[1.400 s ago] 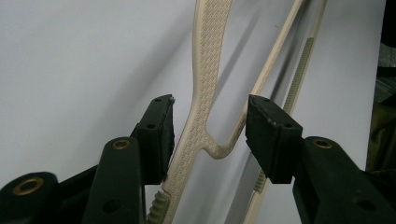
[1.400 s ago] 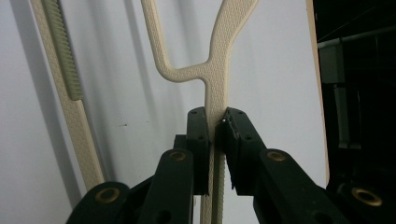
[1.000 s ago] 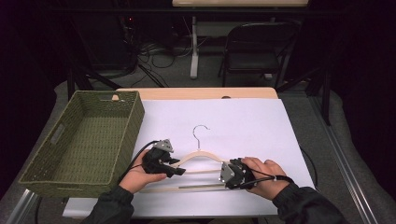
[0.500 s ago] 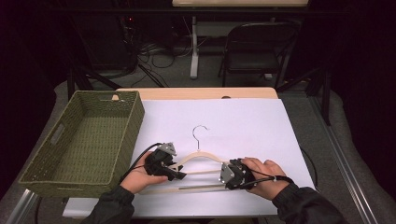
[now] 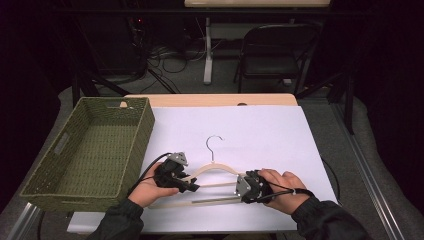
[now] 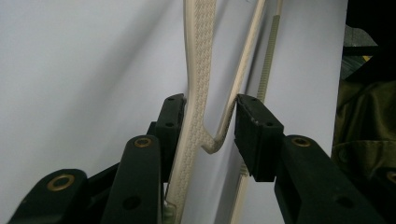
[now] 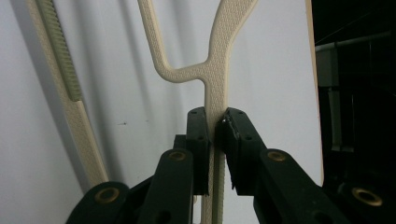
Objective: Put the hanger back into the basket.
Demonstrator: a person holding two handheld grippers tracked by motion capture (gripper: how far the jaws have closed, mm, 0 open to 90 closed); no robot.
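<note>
A cream plastic hanger (image 5: 215,167) lies flat on the white table cover (image 5: 270,130), its metal hook (image 5: 215,141) pointing away from me. My left gripper (image 5: 192,186) is at the hanger's left end. In the left gripper view the left gripper (image 6: 210,121) has just been closing, and its pads now touch the hanger (image 6: 198,70) on both sides: one on the textured shoulder arm, the other on the thin inner branch. My right gripper (image 5: 240,186) holds the right end. The right gripper (image 7: 212,126) is shut on the hanger (image 7: 219,56) arm just below its fork.
A green woven basket (image 5: 145,125) stands at the table's left, close to the left hand. A black folding chair (image 5: 277,50) and cables are on the floor beyond the table's far edge. Bare white cover lies beyond and right of the hanger.
The left gripper has shifted slightly toward me and tilted at the hanger's left end. The right hand and the hanger have kept still.
</note>
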